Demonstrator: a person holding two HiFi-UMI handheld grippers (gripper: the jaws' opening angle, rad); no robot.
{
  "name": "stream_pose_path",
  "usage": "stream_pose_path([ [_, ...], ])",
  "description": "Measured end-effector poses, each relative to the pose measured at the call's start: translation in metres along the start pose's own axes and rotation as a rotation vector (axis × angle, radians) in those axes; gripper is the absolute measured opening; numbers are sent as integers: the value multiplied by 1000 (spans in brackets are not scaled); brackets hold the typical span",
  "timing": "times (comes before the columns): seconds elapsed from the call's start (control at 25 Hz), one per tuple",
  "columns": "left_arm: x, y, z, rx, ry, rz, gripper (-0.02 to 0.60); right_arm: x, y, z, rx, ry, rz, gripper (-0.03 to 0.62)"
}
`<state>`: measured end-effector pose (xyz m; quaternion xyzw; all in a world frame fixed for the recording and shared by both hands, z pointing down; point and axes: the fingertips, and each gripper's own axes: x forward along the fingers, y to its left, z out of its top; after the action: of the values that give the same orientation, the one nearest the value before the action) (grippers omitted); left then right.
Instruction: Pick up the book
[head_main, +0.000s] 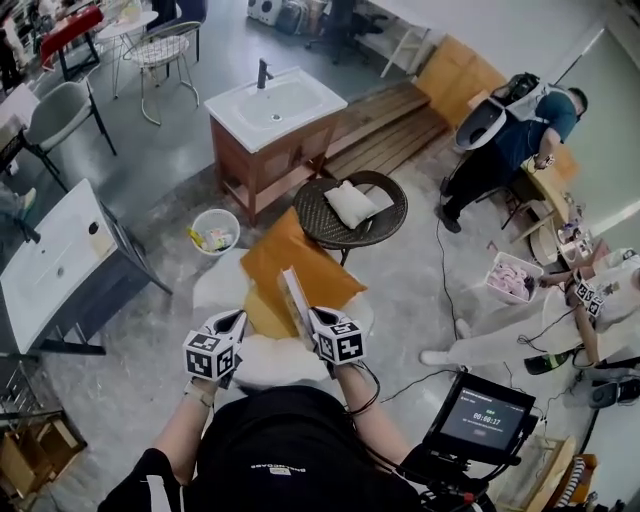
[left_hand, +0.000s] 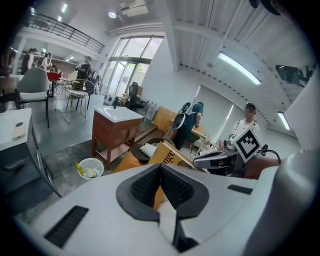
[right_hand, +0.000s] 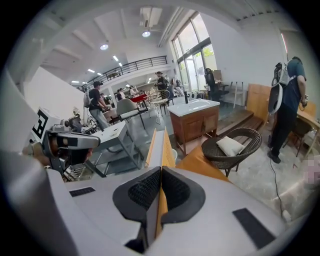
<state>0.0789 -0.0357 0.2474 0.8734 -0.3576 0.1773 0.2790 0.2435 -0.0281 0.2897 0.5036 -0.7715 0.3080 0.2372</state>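
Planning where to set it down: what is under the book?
An orange board on a white fluffy pad. The book and right gripper hide part of the board.

The bottom of the book (right_hand: 160, 145) is hidden by the right gripper (right_hand: 160, 172). Things in the white bin (head_main: 215, 211) behind the book are too small to be told.

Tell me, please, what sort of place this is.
Probably a large indoor test hall staged with home furnishings: a wooden washbasin cabinet and a wicker chair stand on a concrete floor, with a mezzanine railing behind.
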Motion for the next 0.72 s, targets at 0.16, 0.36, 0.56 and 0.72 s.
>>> stream_pose_path([
  [0.16,1,2,17,3,-22,16,14,0,5,14,-16,-16,25,28],
  [0.36,-1,3,34,14,-64,26,15,4,16,25,-41,-40,56,28],
  [0.56,-6,4,41,23,-77,33,15,7,24,34,-61,-52,70,28],
  [0.72,-4,6,46,25,-82,34,15,12,24,41,-57,-63,73,28],
])
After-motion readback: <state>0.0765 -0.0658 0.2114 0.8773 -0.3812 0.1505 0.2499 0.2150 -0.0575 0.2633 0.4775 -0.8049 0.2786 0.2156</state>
